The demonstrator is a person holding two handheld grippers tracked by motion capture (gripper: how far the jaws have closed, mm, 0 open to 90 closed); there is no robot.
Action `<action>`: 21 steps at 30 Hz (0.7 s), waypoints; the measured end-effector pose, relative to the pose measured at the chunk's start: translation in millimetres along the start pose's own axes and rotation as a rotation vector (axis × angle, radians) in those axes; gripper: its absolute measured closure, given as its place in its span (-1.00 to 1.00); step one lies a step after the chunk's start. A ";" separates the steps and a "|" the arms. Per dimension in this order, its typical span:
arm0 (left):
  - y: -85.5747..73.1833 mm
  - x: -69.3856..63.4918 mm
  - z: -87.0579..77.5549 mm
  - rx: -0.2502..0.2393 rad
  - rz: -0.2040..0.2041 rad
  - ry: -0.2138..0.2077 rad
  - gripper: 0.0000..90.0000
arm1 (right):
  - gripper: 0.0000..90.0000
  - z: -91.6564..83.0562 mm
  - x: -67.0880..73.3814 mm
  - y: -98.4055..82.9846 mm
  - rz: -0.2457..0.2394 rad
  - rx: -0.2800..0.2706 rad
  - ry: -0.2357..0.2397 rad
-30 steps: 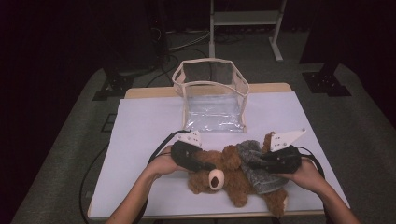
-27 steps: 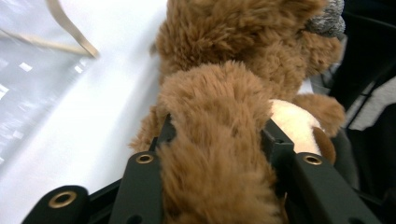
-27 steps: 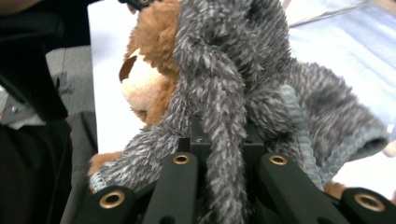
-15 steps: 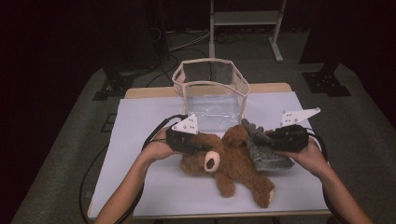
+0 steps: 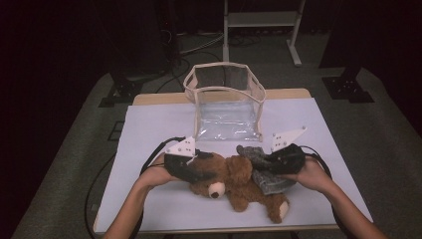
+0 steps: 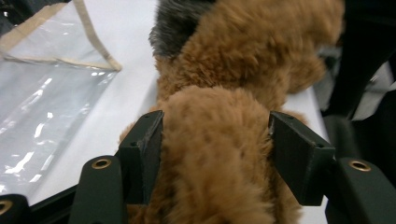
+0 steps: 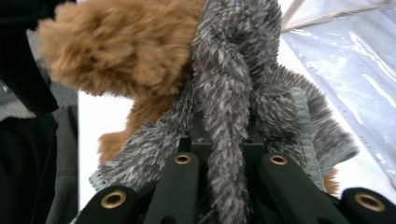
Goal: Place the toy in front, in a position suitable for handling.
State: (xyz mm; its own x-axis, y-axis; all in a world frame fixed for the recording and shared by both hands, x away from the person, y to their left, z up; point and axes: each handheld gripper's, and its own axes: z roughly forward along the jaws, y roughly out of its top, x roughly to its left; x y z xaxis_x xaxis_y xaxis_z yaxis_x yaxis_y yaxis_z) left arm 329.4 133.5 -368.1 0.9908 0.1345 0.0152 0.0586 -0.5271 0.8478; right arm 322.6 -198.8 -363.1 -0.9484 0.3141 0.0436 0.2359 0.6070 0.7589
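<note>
Teddy bear (image 5: 234,181) lay crosswise between both hands, before the clear bag (image 5: 226,104); left gripper (image 6: 212,149), jaws just opening, straddled its fur; right gripper (image 7: 224,149) pinched its grey jacket (image 7: 243,93).

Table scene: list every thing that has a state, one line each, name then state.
Bear: lying on the table, partly dressed in the grey garment.
Grey garment: bunched around the bear, pinched by the right gripper.
Clear bag: upright, top open, nothing visible inside.
Left gripper: jaws just opened, part open around a bear limb.
Right gripper: shut on the grey garment.
</note>
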 end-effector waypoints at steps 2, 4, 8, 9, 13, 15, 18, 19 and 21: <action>-1.7 -5.4 -1.2 -0.007 0.007 -0.009 -0.13 | 0.80 -2.6 9.4 -3.1 -0.010 -0.002 -0.004; -4.0 -10.8 1.0 -0.004 0.018 -0.020 0.09 | 0.80 -4.4 16.5 -5.8 -0.017 0.003 0.003; -7.5 -20.8 10.4 0.011 0.053 -0.031 0.24 | 0.80 -8.8 29.6 2.1 -0.072 0.009 -0.022; -7.0 -22.8 10.7 0.010 0.057 -0.026 0.24 | 0.80 -9.7 31.8 7.3 -0.083 -0.001 -0.018; -5.1 -28.6 10.0 0.039 0.090 -0.008 0.25 | 0.80 -1.0 39.2 28.0 -0.138 -0.013 -0.003; -5.6 -31.1 9.1 0.046 0.101 -0.001 0.25 | 0.80 5.4 41.2 32.3 -0.161 0.003 -0.005; -7.4 -32.1 7.4 0.044 0.096 0.003 0.26 | 0.80 5.2 38.5 26.2 -0.157 0.029 -0.018; -7.3 -31.9 6.9 0.047 0.097 0.004 0.26 | 0.80 2.3 36.4 21.3 -0.148 0.032 -0.023; -6.3 -32.2 6.8 0.050 0.098 0.006 0.26 | 0.80 -8.0 32.8 9.7 -0.124 0.033 -0.035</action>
State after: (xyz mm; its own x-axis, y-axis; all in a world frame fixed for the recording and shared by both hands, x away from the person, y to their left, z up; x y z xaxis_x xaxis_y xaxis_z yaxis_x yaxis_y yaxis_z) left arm 297.9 126.8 -377.6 0.9913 0.0850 0.1002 -0.0327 -0.5791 0.8146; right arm 292.0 -188.4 -349.1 -0.9630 0.2598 -0.0721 0.1248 0.6665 0.7349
